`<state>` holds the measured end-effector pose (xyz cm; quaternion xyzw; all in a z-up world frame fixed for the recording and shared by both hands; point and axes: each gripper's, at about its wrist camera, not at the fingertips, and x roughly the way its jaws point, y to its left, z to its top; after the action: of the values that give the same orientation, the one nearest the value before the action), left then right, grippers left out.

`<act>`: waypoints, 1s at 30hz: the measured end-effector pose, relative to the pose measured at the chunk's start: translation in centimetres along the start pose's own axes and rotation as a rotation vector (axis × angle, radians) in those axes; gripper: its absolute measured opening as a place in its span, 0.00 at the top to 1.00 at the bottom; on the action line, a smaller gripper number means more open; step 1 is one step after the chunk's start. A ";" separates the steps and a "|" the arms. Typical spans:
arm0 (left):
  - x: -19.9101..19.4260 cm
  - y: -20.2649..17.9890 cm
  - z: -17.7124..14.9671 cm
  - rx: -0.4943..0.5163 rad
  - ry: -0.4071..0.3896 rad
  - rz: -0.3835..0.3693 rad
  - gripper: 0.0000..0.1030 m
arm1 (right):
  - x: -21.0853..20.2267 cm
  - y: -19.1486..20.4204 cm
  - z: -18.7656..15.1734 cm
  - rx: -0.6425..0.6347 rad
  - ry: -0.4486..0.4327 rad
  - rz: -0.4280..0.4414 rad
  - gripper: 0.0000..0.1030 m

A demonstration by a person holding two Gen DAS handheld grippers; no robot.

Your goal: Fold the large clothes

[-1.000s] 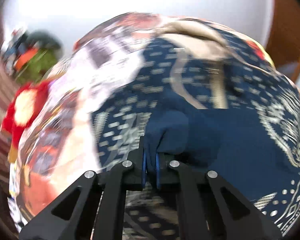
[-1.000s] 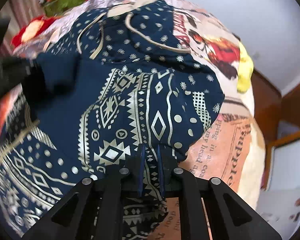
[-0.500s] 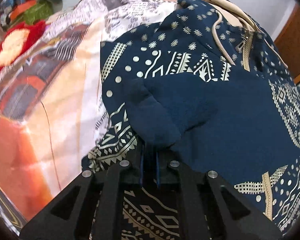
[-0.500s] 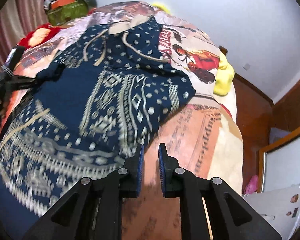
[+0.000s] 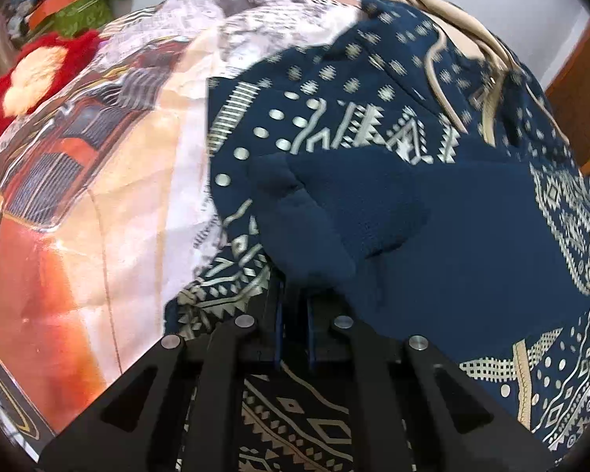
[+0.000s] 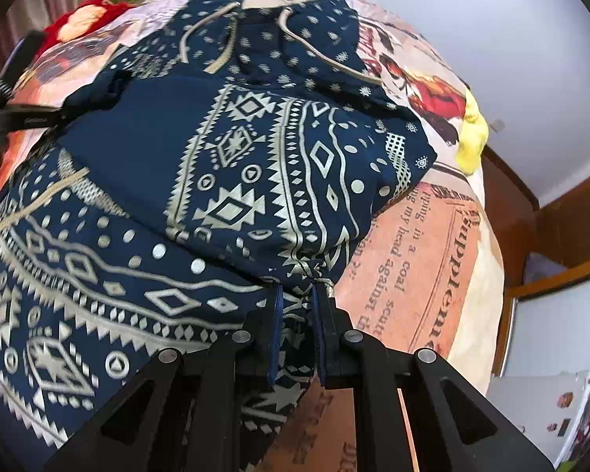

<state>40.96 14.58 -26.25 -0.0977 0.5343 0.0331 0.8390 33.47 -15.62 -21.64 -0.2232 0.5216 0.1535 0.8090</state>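
**Both sleeves pinched over a hoodie spread on the bed**

The bed, covered in a printed newspaper-and-car sheet, carries nearly everything in view. Across it lies the navy hoodie with its pale geometric pattern, hood and drawstrings toward the far end. One patterned sleeve is folded in over the body, and on the other side a plain navy cuff is drawn across the chest. A red plush toy sits at the bed's far corner, well apart from the garment.

The left gripper has its fingers narrow, clamped on the navy cuff. The right gripper has its fingers narrow too, with the patterned sleeve's end gathered between them.

Risks, by judgement: the fabric looks thick and soft, so a bunched cuff could slip out of a narrow pinch if either hand pulls sideways. Letting go unevenly would leave one sleeve crooked over the chest and spoil the fold's edges. The loose drawstrings could get trapped under a later fold, and dragging the hoodie might wrinkle the sheet beneath.
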 end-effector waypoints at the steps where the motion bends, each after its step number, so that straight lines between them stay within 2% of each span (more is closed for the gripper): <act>1: -0.1 0.5 0.1 -0.024 -0.005 -0.011 0.92 | 0.0 -0.2 0.2 0.009 -0.003 0.001 0.91; 7: 0.7 3.0 0.1 -0.109 0.012 -0.053 0.87 | 0.3 -3.2 0.2 0.142 -0.023 0.062 0.91; 10: 1.0 3.5 -0.3 -0.122 0.009 -0.021 0.80 | 0.3 -4.7 -0.1 0.219 -0.029 0.065 0.89; 11: 1.2 3.8 -0.3 -0.134 0.010 -0.023 0.80 | 0.1 -4.8 -0.2 0.226 -0.031 0.008 0.85; 12: 1.3 4.3 -0.4 -0.164 0.014 -0.042 0.80 | 0.0 -5.0 -0.3 0.216 -0.039 -0.132 0.85; 13: 1.3 4.6 -0.5 -0.189 0.018 -0.058 0.80 | 0.1 -5.5 -0.4 0.199 -0.030 -0.338 0.85; 14: 1.3 4.9 -0.6 -0.213 0.020 -0.071 0.80 | 0.3 -6.4 -0.7 0.201 -0.022 -0.409 0.85; 15: 1.2 5.0 -0.6 -0.223 0.016 -0.079 0.80 | 0.4 -7.4 -1.1 0.227 -0.007 -0.365 0.85; 17: 0.8 4.7 -0.8 -0.198 0.015 -0.081 0.79 | 0.2 -9.9 -2.3 0.359 0.012 -0.162 0.85; 19: 0.3 4.0 -0.8 -0.161 0.019 -0.078 0.78 | -0.5 -10.7 -3.0 0.403 -0.016 -0.080 0.85; 21: -0.4 2.7 -0.8 -0.107 0.024 -0.075 0.67 | -1.8 -10.6 -3.1 0.404 -0.062 -0.031 0.85; 23: -1.1 0.9 -0.6 -0.032 0.008 -0.065 0.39 | -3.0 -9.9 -2.4 0.395 -0.113 0.056 0.85; 25: -1.6 -0.8 -0.4 0.049 -0.023 -0.037 0.34 | -3.7 -8.8 -1.1 0.364 -0.136 0.134 0.85; 27: -1.4 -2.9 0.1 0.132 -0.032 0.029 0.34 | -4.0 -7.4 0.3 0.307 -0.146 0.155 0.85; 30: 0.1 -4.6 1.5 0.189 -0.029 0.160 0.34 | -4.2 -4.3 1.9 0.168 -0.157 0.113 0.85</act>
<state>43.11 10.38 -25.16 0.0253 0.5288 0.0509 0.8469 35.26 -18.34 -16.24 -0.1122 0.4793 0.1716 0.8533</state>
